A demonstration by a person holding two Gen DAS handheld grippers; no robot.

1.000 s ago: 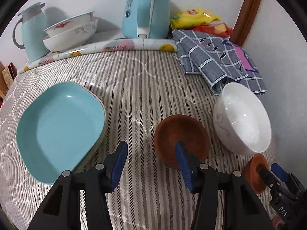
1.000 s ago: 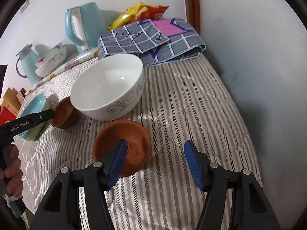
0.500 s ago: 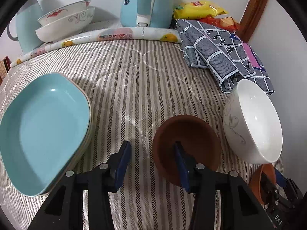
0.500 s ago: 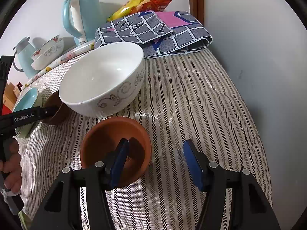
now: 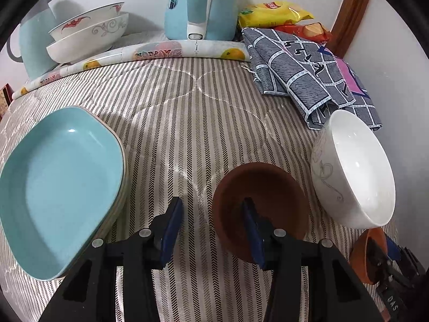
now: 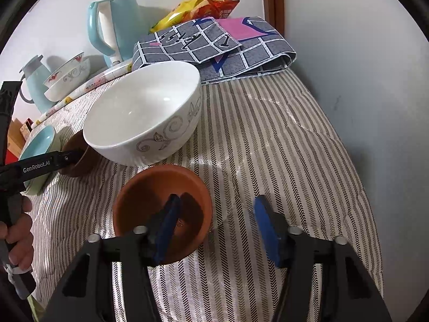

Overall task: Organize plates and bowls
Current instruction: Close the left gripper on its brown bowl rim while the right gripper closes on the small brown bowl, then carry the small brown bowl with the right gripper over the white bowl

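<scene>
A: We open on the striped quilted surface, which fills both views, with a grey checked cloth folded at the far right corner.

B: Biggest dish out there is the blue plate, far left, sitting on a second plate whose rim peeks out beneath it. Then the white bowl, scroll pattern on its side, upright near the right edge of the surface.

A: And at the back, a blue kettle and two stacked patterned bowls beside a pale blue jug.

B: Down to the small stuff. A dark brown bowl sits just left of the white bowl. The left gripper is spread wide, one finger inside that bowl, the other outside its left wall. The rim stands between them, not pinched.

A: Same story on the other side! The orange-brown bowl lies just in front of the white bowl. The right gripper is parted too, its left finger dipped inside the bowl, its right finger over bare quilt, well off the wall.

B: Neither one is clamping anything.
</scene>
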